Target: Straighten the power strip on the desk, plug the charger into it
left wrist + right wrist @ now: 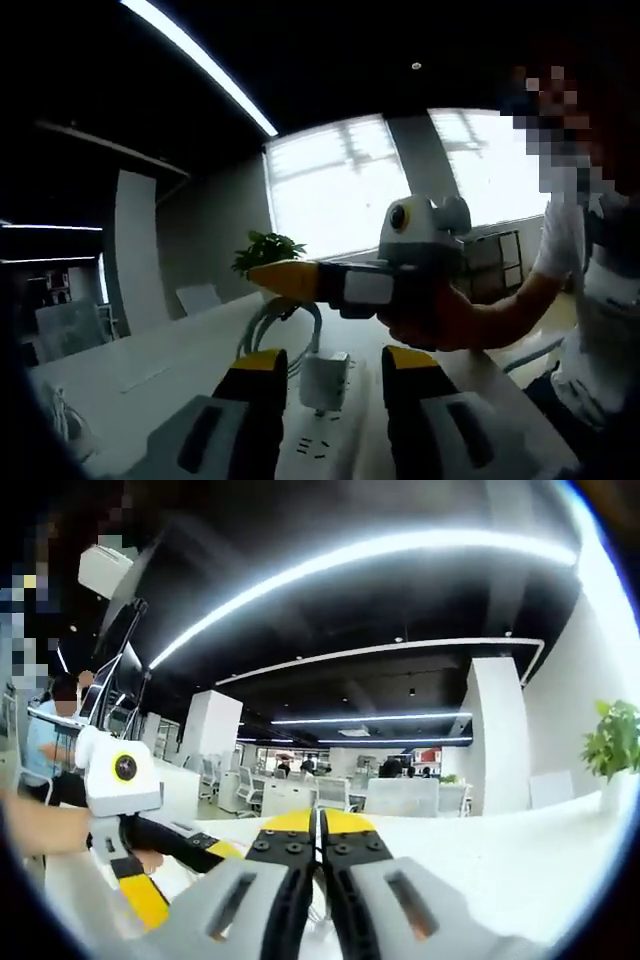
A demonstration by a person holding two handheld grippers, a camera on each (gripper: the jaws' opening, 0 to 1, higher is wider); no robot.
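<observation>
**Two grippers, one parted, one closed**

The left gripper (330,375) points forward with its jaws spread apart. The right gripper (320,825) has its yellow tips pressed together — in the left gripper view a hand (430,320) grips it crosswise, above the left tips.

open-plan office: desks (560,830), chairs (400,797) (strip lights (360,555))

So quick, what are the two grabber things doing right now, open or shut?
Left gripper: open, jaws apart, holding nothing, above the white charger and power strip.
Right gripper: shut, jaws together, nothing seen between them.
</observation>
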